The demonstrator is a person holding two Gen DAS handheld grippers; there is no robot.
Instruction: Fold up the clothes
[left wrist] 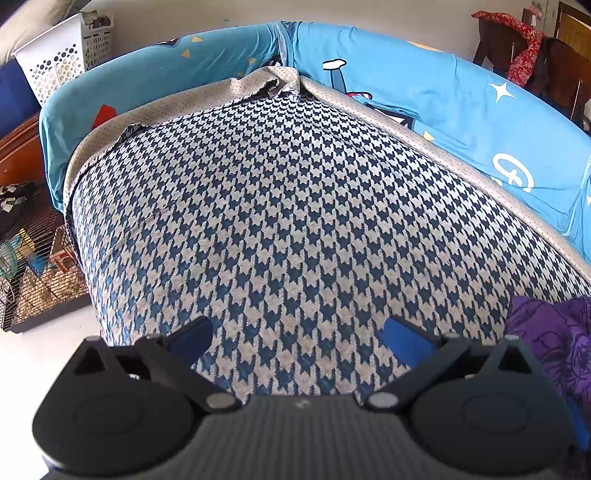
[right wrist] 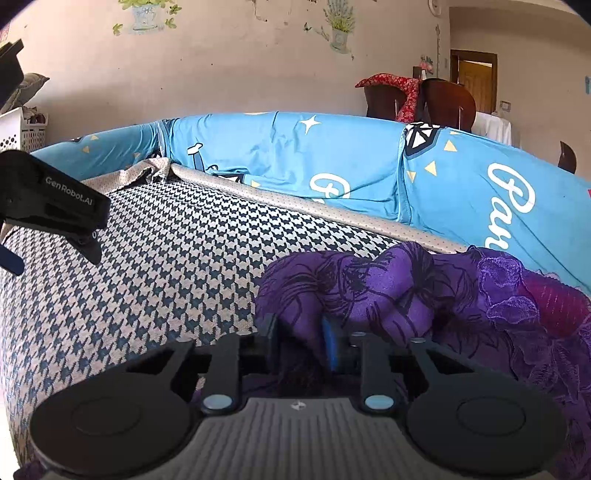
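Purple fabric (right wrist: 388, 288), printed with dark line flowers and edged in lace, lies bunched on the houndstooth sofa seat (right wrist: 155, 266) right in front of the right tool (right wrist: 303, 339). That tool's fingers are drawn close together with a fold of the garment pinched between them; the blue pad (right wrist: 330, 345) on one finger presses against the cloth. More of the garment spreads to that tool's right, reaching toward the blue cartoon-print cover (right wrist: 332, 162) on the backrest.

The left tool (left wrist: 299, 332) stands wide apart, its blue-padded fingertips (left wrist: 406, 338) well separated and gripping nothing, poised over bare seat. Only a corner of the purple fabric (left wrist: 546, 347) shows at that tool's right edge.

The left wrist view alone shows a white perforated basket (left wrist: 55, 59) beyond the sofa's far left and a wire cage (left wrist: 33, 273) on the floor. The right wrist view alone shows the left tool's black body (right wrist: 51, 206) hovering off to the left above the seat, flower decals (right wrist: 147, 16) on the wall, and a doorway (right wrist: 474, 79).
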